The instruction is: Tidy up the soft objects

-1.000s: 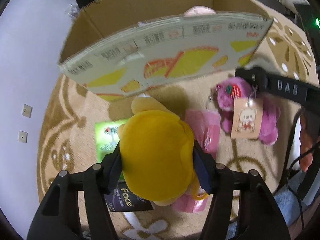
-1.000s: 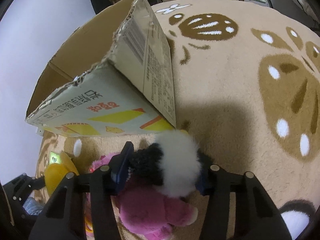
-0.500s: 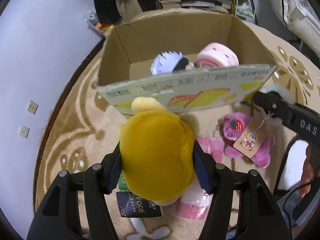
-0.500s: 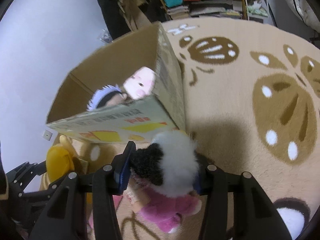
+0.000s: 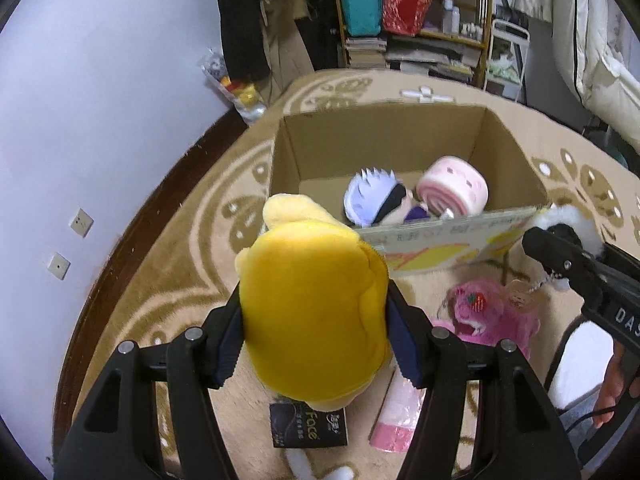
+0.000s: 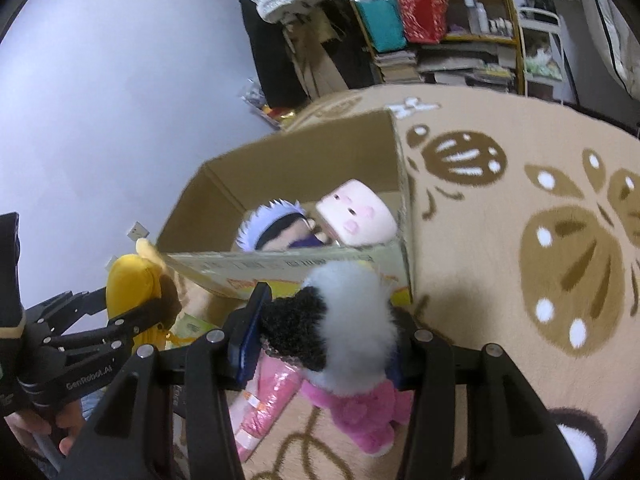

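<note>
A smooth yellow plush toy (image 5: pixel 316 312) is clamped between the jaws of the left gripper (image 5: pixel 316 344), held above the carpet (image 5: pixel 180 272) just near of the cardboard box (image 5: pixel 384 140). A fluffy black-and-white plush toy (image 6: pixel 340 328) is gripped by the jaws of the right gripper (image 6: pixel 324 344), likewise near the box's front wall. Inside the open box a white-haired doll (image 5: pixel 376 200) and a pink roll-shaped plush (image 5: pixel 454 190) are seen side by side. A pink plush bear (image 5: pixel 492 316) with a tag, a pink packet (image 5: pixel 400 416) and a dark packet (image 5: pixel 308 426) printed "Face" are left on the carpet. "DAS" is read on the right gripper's body, "GenRobot.AI" on the left's.
</note>
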Demonstrator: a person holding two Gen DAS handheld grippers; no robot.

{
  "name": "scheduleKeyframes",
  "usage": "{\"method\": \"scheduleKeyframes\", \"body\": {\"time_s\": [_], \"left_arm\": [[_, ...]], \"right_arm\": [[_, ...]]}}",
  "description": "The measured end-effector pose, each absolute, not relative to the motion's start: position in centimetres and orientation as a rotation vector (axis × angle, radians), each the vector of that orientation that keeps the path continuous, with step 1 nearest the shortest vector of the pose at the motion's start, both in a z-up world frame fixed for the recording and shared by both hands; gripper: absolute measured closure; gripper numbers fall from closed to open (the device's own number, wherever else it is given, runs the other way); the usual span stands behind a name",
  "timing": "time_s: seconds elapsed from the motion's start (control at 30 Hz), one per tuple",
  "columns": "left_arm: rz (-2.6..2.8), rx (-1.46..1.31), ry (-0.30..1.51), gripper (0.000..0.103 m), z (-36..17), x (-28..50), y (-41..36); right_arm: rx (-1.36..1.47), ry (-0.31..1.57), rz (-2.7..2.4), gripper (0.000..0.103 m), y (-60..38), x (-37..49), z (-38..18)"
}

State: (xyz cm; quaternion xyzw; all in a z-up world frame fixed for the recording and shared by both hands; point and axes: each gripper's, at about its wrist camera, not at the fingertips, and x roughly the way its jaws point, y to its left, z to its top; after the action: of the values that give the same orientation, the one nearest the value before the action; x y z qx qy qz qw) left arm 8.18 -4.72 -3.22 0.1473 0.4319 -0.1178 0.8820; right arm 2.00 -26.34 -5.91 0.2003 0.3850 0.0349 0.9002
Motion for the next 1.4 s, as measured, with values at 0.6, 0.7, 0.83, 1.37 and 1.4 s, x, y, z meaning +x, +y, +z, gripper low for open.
{"method": "scheduleKeyframes", "body": {"time_s": [0.6,0.7,0.83,1.37,1.4], "left_arm": [[-0.263,0.258,0.696,0.041,2.2,10.9,-4.6],[-0.266,0.229,0.678,0.041,2.5,11.6,-4.5],[-0.272,0.207,0.665,0.041,2.2,12.5,-4.4],[-0.272,0.2,0.669,0.04,0.1,14.5,-6.0],[-0.278,0.192,0.667,0.04,0.0,14.4,-6.1]], "right_arm": [[0.321,0.569,0.132,0.051,-24.6,2.3,-1.0],[0.308,0.549,0.139,0.051,-24.5,2.7,-0.6],[0.29,0.524,0.138,0.051,-24.5,3.4,-0.1],[0.244,0.508,0.138,0.05,-24.6,5.9,-0.2],[0.244,0.504,0.137,0.05,-24.8,6.0,-0.2]]}}
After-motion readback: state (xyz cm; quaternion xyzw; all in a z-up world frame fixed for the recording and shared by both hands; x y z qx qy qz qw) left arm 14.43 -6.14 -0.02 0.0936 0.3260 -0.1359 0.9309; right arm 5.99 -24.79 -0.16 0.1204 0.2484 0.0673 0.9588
